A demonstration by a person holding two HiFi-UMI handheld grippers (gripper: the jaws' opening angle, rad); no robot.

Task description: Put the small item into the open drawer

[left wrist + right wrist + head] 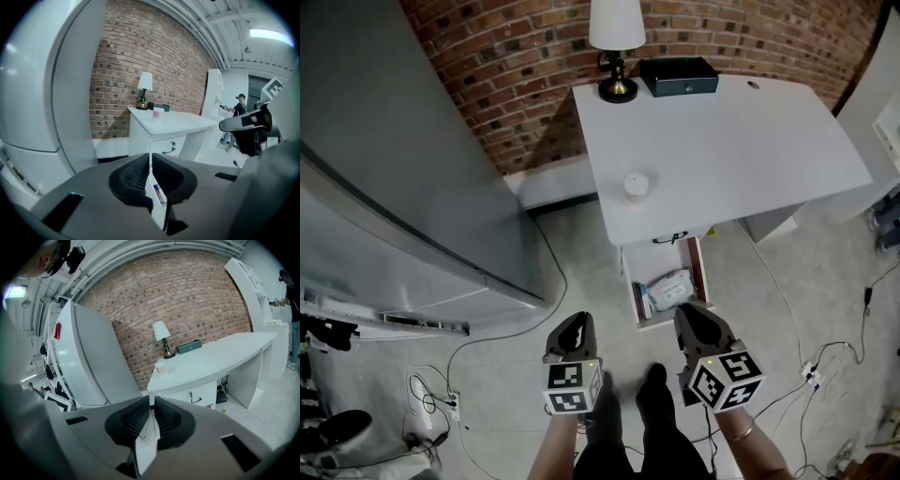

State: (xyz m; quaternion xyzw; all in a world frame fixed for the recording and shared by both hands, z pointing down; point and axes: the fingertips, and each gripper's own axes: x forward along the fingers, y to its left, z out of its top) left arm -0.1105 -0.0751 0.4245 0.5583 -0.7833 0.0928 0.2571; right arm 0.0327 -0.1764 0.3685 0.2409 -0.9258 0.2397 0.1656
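Observation:
The small item, a white cup (pixel 636 186), stands upright near the front edge of the white desk (pixel 741 141); it also shows as the cup (pixel 157 114) and the cup (pixel 161 368) in the gripper views. Below it the open drawer (pixel 702 270) holds a white packet (pixel 673 286). My left gripper (pixel 572 324) hangs over the floor left of the drawer, its jaws together and empty (pixel 150 157). My right gripper (pixel 692 311) is over the drawer's near end; a narrow slit remains between its pads (pixel 151 400), with nothing in it. Both are well short of the cup.
A lamp (pixel 617 37) and a dark box (pixel 679 76) stand at the desk's back by the brick wall. A big grey cabinet (pixel 394 141) fills the left. Cables (pixel 787 309) run over the floor, and my feet (pixel 654 384) are below the grippers.

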